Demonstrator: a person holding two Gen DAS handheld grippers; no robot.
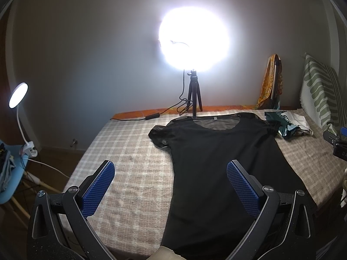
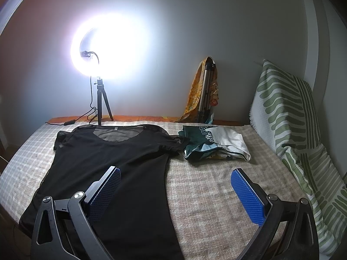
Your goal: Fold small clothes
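- The bed (image 1: 130, 151), under a beige checked blanket, fills most of what I see from both wrists.
- My black top (image 1: 216, 162) lies spread flat on that blanket, neckline toward the wall, hem toward me, short sleeves out to either side.
- A green-striped pillow (image 2: 286, 112) leans upright, well to the right of the top.
- A ring light (image 1: 194, 41) on a small tripod stands just beyond the top's neckline.
- A folded teal and white garment (image 2: 214, 142) sits just beside the top's right sleeve.
- My left gripper (image 1: 170, 184) hangs over the top's left edge, jaws wide apart, holding nothing.
- My right gripper (image 2: 175, 191) hangs over the top's right edge, likewise spread and empty.
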